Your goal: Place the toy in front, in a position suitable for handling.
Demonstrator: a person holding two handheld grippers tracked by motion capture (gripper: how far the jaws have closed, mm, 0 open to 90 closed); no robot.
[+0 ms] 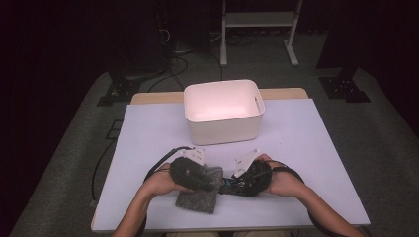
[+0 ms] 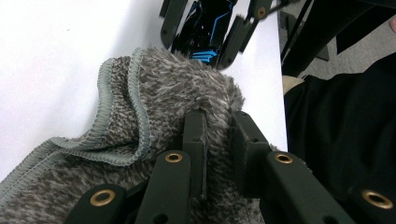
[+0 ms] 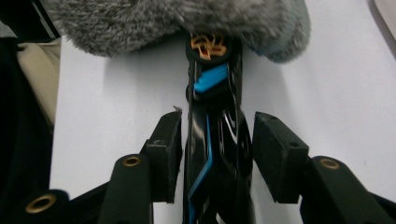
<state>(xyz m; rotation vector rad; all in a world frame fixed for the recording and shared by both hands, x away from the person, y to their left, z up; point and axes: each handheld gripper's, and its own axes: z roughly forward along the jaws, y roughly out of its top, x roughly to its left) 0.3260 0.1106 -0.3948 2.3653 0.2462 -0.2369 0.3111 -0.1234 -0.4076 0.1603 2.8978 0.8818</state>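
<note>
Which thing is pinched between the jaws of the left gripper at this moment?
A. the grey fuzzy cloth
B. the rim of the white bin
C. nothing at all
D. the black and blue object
A: in the left gripper view the left gripper has its jaws pressed together on a fold of the grey fuzzy cloth.

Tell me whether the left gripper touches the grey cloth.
Touching: in the left gripper view, the left gripper has its jaws pinched on a fold of the grey cloth.
</note>
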